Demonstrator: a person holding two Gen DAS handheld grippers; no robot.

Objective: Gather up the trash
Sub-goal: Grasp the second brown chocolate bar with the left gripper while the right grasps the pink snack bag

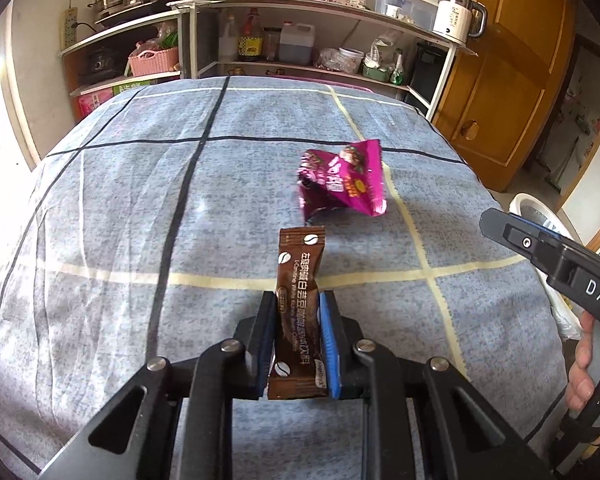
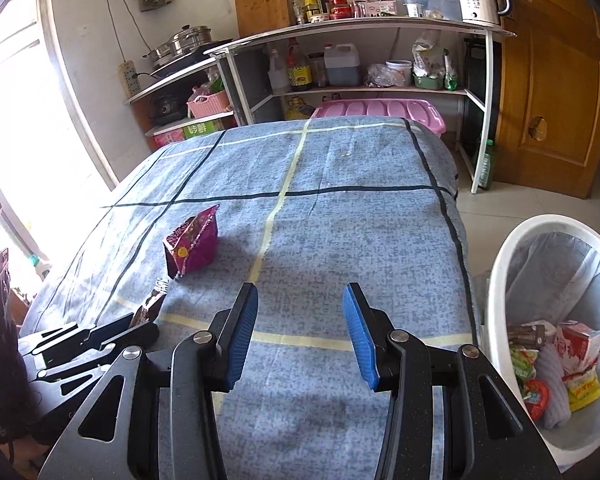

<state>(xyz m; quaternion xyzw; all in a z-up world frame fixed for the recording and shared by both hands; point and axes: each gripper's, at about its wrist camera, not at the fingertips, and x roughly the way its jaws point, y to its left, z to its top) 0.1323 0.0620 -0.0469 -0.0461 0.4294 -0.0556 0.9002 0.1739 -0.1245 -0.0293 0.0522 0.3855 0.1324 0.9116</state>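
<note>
I had the left hand-held gripper (image 1: pixel 298 316) pinching a brown coffee-stick sachet (image 1: pixel 299 280), pads pressed on its lower half so the top stuck up free and upright, lifted clear of the blue checked cloth on the tabletop (image 1: pixel 140 200); gripping it low like that looked meant to keep the flimsy packet from folding over. The right hand-held gripper (image 2: pixel 300 312) was spread, nothing between its blue pads (image 2: pixel 242 332), and hovered over the near edge of the cloth. I judged it was free for the next pick. That would be the crumpled magenta snack wrapper (image 1: pixel 342 182), which lay on the cloth well beyond the sachet, apart from both grippers, one corner standing up. The white trash bin (image 2: pixel 496 280) sat on the floor just beside the tabletop's right edge, bag-lined and already holding several wrappers and a small carton, so a short carry to the right should drop things in. Sachet not yet binned; wrapper untouched. Risk: thin sachet could slip in transit.
</note>
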